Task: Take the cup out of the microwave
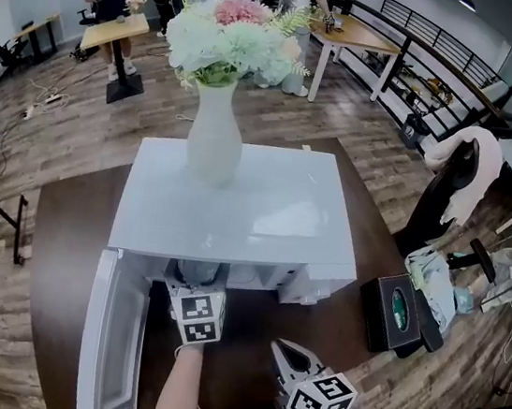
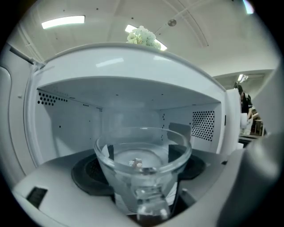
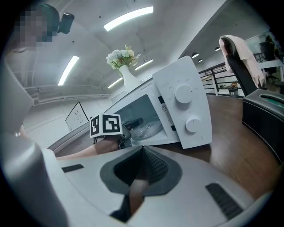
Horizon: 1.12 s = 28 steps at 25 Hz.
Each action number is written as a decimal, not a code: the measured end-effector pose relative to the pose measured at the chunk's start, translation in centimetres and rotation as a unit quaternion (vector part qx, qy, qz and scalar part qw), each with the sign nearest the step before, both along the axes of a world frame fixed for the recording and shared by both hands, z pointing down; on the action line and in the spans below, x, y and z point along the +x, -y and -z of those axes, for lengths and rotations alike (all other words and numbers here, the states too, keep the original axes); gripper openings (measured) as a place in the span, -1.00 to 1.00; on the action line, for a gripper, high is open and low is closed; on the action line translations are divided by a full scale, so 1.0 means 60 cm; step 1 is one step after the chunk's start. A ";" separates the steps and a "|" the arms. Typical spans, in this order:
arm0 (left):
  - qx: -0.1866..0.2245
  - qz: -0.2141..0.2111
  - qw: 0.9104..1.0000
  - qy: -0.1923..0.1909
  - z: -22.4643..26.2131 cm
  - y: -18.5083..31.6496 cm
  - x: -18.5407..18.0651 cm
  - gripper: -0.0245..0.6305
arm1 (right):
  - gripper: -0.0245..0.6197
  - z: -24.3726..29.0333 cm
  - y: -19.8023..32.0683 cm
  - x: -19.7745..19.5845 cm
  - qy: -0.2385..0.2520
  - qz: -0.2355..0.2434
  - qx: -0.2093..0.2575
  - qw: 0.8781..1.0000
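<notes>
Head view looks down; both gripper views, nearer, apparently share the microwave (image 1: 263, 219).

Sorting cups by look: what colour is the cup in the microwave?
Clear glass cup; best in the left gripper view.

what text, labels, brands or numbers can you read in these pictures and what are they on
Nothing reads clearly.
Small label on the white microwave front, by the door opening: too small to read.
Green oval logo on the black tissue box: blurred.
Black-and-white square markers on the gripper cubes: patterns, no words.
Two round white dials: no readable marks.
Clear glass cup held by the left gripper: no print seen.
</notes>
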<state>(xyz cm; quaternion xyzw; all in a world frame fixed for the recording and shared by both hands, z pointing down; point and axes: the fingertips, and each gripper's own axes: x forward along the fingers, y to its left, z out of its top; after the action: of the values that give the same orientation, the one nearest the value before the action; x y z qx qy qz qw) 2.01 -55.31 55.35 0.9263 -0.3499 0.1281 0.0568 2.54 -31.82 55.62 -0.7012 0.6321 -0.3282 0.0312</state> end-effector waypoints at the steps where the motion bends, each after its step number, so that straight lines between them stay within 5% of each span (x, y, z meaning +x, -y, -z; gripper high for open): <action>1: 0.000 0.002 1.000 0.001 0.000 -0.004 -0.004 0.30 | -0.94 0.001 -0.002 0.000 0.001 0.003 0.001 1.000; 28: -0.017 0.045 0.999 0.001 0.033 -0.145 -0.098 0.30 | -0.94 0.020 -0.018 -0.012 0.013 0.102 0.017 0.995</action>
<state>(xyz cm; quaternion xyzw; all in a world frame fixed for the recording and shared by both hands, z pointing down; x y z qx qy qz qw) -3.87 -46.59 53.37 0.9082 -0.3892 0.1326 0.0776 1.84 -30.73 54.43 -0.6279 0.7055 -0.3282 0.0178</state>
